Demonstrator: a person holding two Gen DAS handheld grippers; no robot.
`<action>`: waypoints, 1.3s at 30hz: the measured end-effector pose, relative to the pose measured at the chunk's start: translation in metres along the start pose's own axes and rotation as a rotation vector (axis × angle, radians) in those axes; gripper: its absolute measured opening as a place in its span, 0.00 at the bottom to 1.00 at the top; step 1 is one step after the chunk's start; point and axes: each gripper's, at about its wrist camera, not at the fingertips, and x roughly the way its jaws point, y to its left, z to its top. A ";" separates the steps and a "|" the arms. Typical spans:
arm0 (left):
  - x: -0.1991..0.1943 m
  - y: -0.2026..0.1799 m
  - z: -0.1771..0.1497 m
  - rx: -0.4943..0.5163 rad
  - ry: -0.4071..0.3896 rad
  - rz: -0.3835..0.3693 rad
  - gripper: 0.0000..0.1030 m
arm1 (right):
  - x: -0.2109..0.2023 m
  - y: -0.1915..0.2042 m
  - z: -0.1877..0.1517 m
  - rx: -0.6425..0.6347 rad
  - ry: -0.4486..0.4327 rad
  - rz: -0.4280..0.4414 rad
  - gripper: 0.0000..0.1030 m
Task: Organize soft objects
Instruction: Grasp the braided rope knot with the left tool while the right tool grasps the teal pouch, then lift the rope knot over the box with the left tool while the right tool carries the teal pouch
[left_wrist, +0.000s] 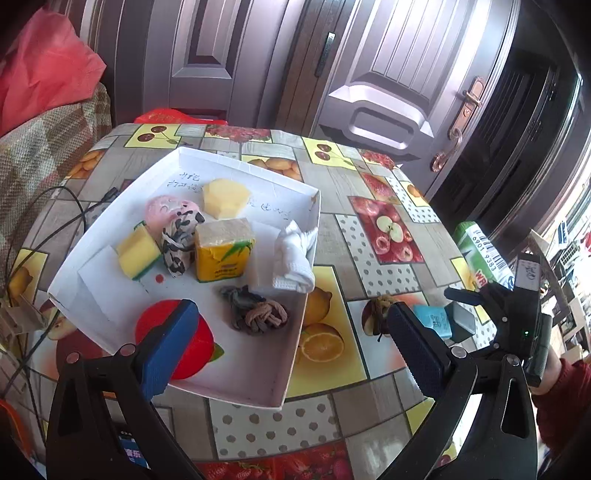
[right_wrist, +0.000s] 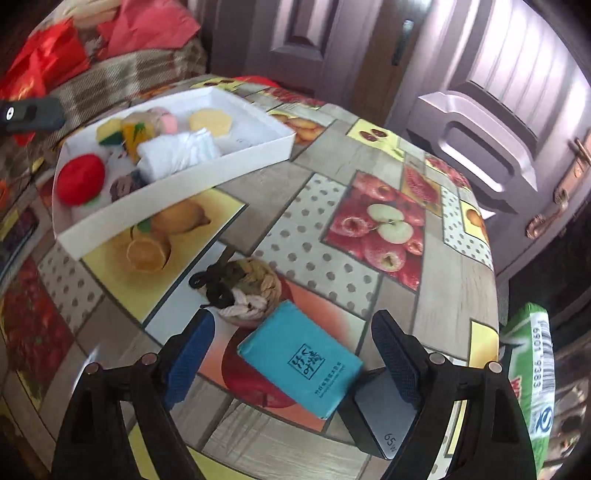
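Observation:
A white box lid (left_wrist: 122, 206) on the table holds soft things: a red plush fruit (left_wrist: 207, 343), a knotted brown cloth (left_wrist: 258, 314), a white cloth (left_wrist: 295, 254), a yellow tissue pack (left_wrist: 223, 251), a yellow-green sponge (left_wrist: 138, 253) and a yellow sponge (left_wrist: 225, 197). My left gripper (left_wrist: 291, 347) is open above the lid's near corner, empty. My right gripper (right_wrist: 291, 354) is open around a teal tissue pack (right_wrist: 299, 365) lying on the table, not touching it. A woven pad with cords (right_wrist: 243, 291) lies just beyond. The lid also shows in the right wrist view (right_wrist: 177, 181).
A grey power brick (right_wrist: 384, 417) sits by the right finger. A green wrapped pack (right_wrist: 532, 384) stands at the table's right edge. A blanket-covered seat (left_wrist: 40, 155) with red bags is at left, doors behind. Cables (left_wrist: 48, 221) run off the left side.

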 end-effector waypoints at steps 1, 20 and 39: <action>0.001 -0.003 -0.003 0.008 0.012 -0.001 1.00 | 0.005 0.003 0.000 -0.050 0.018 0.018 0.85; 0.082 -0.105 -0.031 0.163 0.196 -0.024 1.00 | -0.056 0.014 -0.080 0.067 0.009 0.203 0.56; 0.111 -0.142 -0.045 0.216 0.119 0.045 0.37 | -0.175 -0.044 -0.128 0.412 -0.246 0.041 0.56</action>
